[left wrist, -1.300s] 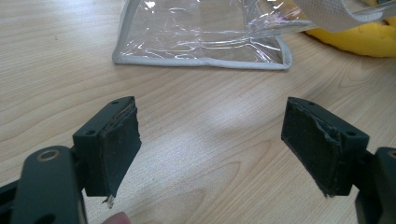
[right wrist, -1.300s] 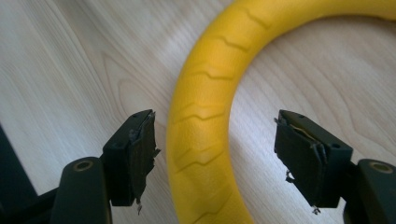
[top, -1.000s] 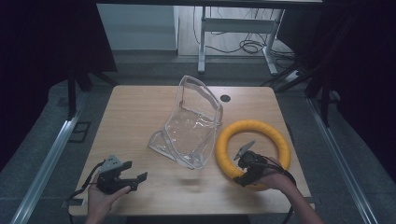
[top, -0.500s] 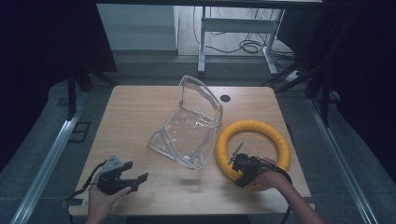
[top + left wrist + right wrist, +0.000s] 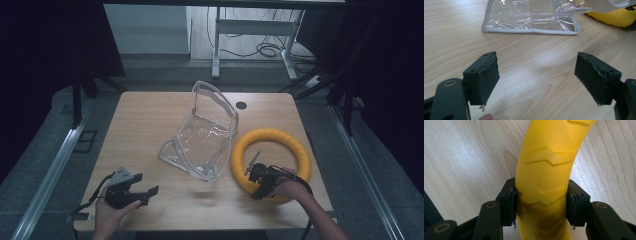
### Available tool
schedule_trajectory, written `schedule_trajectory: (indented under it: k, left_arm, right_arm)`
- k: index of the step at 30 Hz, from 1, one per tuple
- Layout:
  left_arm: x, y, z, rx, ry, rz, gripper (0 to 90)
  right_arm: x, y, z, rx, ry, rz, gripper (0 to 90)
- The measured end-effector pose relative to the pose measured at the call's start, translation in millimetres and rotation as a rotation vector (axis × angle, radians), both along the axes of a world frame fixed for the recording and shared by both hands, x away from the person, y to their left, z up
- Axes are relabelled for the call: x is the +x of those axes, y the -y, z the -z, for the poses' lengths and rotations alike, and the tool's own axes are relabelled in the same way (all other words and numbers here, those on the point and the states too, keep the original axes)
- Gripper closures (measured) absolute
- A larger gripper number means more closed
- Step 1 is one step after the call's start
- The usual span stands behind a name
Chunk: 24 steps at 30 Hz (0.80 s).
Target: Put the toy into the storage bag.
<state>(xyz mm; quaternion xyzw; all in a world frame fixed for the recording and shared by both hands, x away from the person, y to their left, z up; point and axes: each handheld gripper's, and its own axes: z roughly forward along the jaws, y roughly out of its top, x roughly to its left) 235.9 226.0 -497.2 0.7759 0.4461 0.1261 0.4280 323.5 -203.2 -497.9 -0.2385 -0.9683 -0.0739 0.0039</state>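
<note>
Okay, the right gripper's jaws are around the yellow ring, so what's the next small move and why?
Probably lift the yellow foam ring a little off the wooden table. The right gripper has both jaws pressed against its tube, and the clear plastic bag lies just beside it, while the left gripper waits open.

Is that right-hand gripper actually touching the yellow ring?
Touching. In the right gripper view, the right gripper has its two black jaws pressed against opposite sides of the yellow ring, with no gap showing.

one yellow ring (image 5: 271,162), one clear plastic bag (image 5: 202,134), apparently empty, two grippers (image 5: 131,189)
</note>
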Motion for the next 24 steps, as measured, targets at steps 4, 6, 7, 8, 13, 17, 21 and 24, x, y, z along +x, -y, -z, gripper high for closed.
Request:
schedule_trajectory:
  k: [4,6,7,8,13,17,21,24]
  left_arm:
    - [0.1,0.7,0.7,0.000,0.000,0.001,19.1]
    - [0.1,0.8,0.8,0.002,-0.001,0.001,19.2]
    - [0.2,0.9,0.8,0.002,-0.002,0.001,19.2]
    - [0.3,1.2,1.1,0.003,-0.003,0.002,19.2]
    - [0.0,1.2,1.1,0.007,-0.002,-0.002,19.1]
    - [-0.2,-0.6,0.2,0.011,0.000,-0.016,18.8]
    - [-0.1,0.4,1.1,0.018,0.000,-0.018,18.8]
    - [0.0,1.8,2.4,0.023,-0.004,-0.015,18.8]
  right_arm:
    - [1.6,-1.4,0.5,-0.010,-0.013,0.006,49.1]
    - [2.0,-1.5,0.3,-0.013,-0.013,0.002,49.0]
    - [2.0,-1.5,0.3,-0.013,-0.013,0.002,49.0]
    - [2.3,-1.6,0.5,-0.010,-0.016,0.001,48.8]
    - [3.3,-2.1,0.1,-0.011,-0.024,0.002,50.0]
    - [5.9,7.7,-5.1,0.075,-0.030,0.021,50.2]
    - [7.0,21.5,-20.2,0.200,-0.025,0.056,50.2]
    - [7.7,31.9,-31.9,0.283,-0.005,0.069,50.2]
